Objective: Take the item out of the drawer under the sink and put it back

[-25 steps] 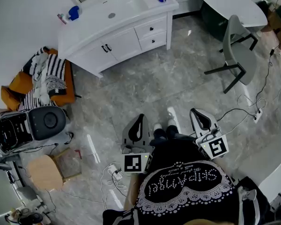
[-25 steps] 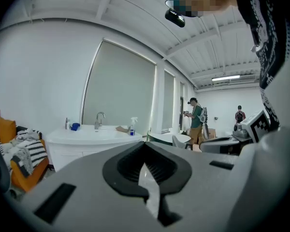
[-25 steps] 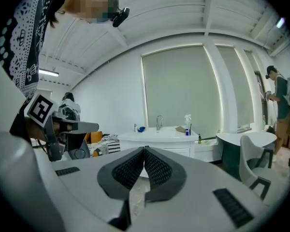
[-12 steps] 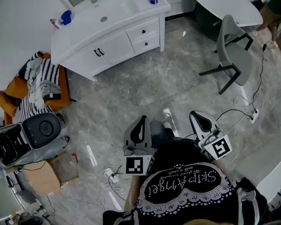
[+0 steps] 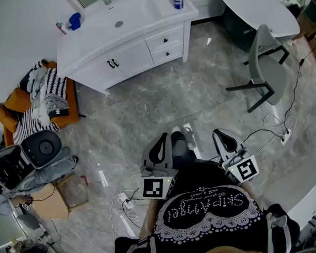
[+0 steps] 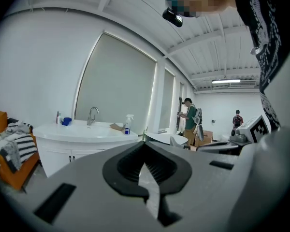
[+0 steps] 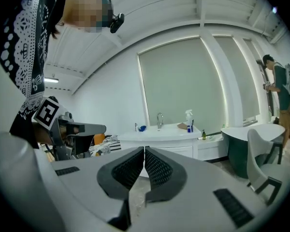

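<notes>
The left gripper point(image 5: 160, 137) and the right gripper point(image 5: 220, 134) are held side by side close in front of the person point(image 5: 208, 215). Both are pointed across the grey floor point(image 5: 163, 104) toward the white sink cabinet point(image 5: 89, 46), which stands well apart from them. In the left gripper view the tips of the left gripper point(image 6: 144, 145) are seen pressed together with nothing caught between them. In the right gripper view the right gripper point(image 7: 144, 150) is likewise closed and empty. The two drawers point(image 5: 166, 37) are stacked at the cabinet's right end, beside the double doors point(image 5: 127, 59). Both are pushed in, so the item is hidden inside, and neither its lie nor its long axis can be told. The cabinet's length is laid diagonally in the head view, its fronts turned toward the grippers.
</notes>
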### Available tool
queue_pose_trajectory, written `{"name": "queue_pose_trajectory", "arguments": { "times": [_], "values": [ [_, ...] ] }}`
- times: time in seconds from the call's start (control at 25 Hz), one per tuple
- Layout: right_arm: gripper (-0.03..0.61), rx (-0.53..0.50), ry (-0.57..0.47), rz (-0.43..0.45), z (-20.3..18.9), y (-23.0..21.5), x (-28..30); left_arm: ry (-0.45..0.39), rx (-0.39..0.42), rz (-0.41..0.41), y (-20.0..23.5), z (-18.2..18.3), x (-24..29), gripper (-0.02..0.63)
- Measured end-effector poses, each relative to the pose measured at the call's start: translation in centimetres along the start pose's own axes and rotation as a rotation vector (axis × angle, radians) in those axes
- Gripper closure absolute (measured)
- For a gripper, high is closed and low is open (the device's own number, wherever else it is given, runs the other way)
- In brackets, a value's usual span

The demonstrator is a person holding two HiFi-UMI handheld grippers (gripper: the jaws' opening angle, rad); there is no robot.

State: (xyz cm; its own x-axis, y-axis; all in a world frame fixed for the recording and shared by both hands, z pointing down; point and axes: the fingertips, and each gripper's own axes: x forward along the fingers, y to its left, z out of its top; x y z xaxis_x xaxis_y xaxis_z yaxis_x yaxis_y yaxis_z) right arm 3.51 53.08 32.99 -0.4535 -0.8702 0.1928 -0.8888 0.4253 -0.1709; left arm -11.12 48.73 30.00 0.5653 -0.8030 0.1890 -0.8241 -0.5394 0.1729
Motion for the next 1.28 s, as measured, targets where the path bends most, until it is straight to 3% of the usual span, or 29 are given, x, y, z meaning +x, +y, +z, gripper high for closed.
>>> {"name": "queue_pose_trajectory", "arguments": {
  "times": [0.36,0.72,1.28],
  "values": [
    [0.560,0.033,-0.039,-0.022,3.8,-1.7,6.6,-0.023,0.002,-0.014,4.5,3.5,4.8,0.611],
    [0.560,0.041,-0.089,-0.061,4.6,-1.8,10.5,-0.029,0.024,-0.067,7.4,4.1,7.2,0.611],
    [0.560,0.028,-0.039,-0.016,5.2,-2.0,14.5,0.000,-0.018,-0.005,10.5,3.9,8.8,0.611]
  ]
}}
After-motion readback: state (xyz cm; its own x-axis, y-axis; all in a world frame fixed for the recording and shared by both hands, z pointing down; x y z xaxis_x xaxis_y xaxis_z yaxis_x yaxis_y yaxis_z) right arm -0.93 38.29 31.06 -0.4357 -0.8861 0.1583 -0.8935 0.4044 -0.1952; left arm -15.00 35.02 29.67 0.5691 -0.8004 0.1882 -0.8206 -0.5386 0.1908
